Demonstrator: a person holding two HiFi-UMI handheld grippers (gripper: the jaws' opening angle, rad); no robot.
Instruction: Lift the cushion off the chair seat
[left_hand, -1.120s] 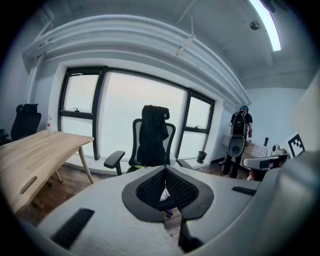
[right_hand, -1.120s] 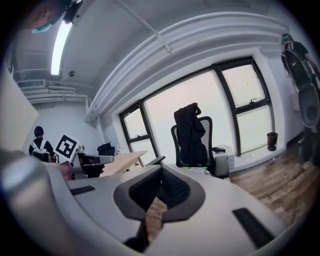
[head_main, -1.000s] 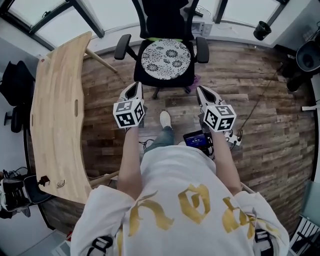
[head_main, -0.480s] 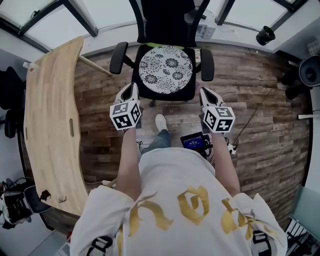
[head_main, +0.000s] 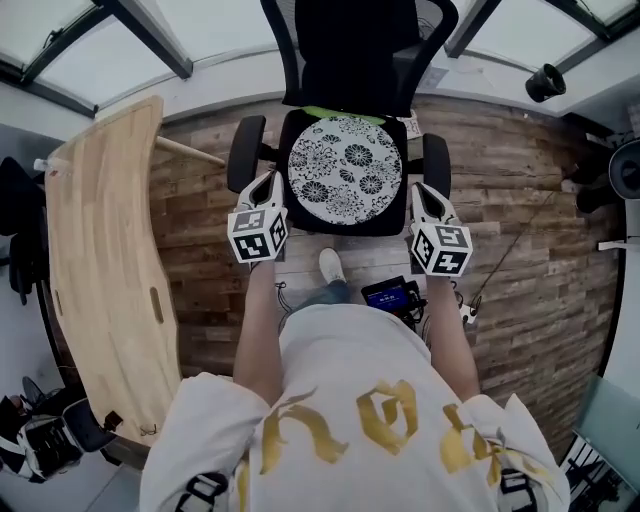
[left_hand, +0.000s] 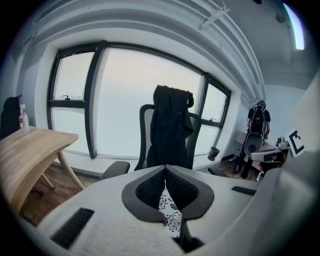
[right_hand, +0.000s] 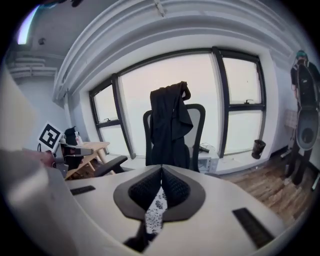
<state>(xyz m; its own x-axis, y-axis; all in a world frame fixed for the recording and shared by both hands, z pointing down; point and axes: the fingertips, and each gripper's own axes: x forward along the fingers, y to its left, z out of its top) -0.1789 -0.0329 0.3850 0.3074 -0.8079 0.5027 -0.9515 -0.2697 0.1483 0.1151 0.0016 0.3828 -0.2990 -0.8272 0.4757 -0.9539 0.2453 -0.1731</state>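
The left gripper (head_main: 268, 180) has its jaws fully closed, the textured pads meeting at the tips with nothing clamped between them; in the left gripper view (left_hand: 165, 168) only a narrow slit below the tips shows a strip of the patterned cushion (left_hand: 170, 216) beyond. The right gripper (head_main: 421, 190) is in the same condition: jaws together, pads in contact, no object held, and the right gripper view (right_hand: 161, 168) shows a sliver of cushion (right_hand: 155, 210) through the gap under the tips. In the head view the cushion (head_main: 345, 170), round with a black-and-white floral print, lies flat on the seat of the black office chair (head_main: 340, 224), at 12 o'clock from the person. The left gripper sits at the cushion's 8 o'clock, just beside the chair's left armrest (head_main: 246, 150) and the front-left corner of the seat. The right gripper sits at the cushion's 4 o'clock, just beside the right armrest (head_main: 436, 165) and the front-right corner. Neither gripper touches the cushion. Both grippers point toward 12 o'clock and slightly downward. A dark jacket (left_hand: 170, 125) hangs over the chair's backrest. A curved wooden desk (head_main: 100, 250) runs along the 9 o'clock side of the plank floor (head_main: 540, 270). The person's shoe (head_main: 330, 265) is at the chair's 6 o'clock, between the two forearms, and a small device with a blue screen (head_main: 390, 294) is near the right forearm.
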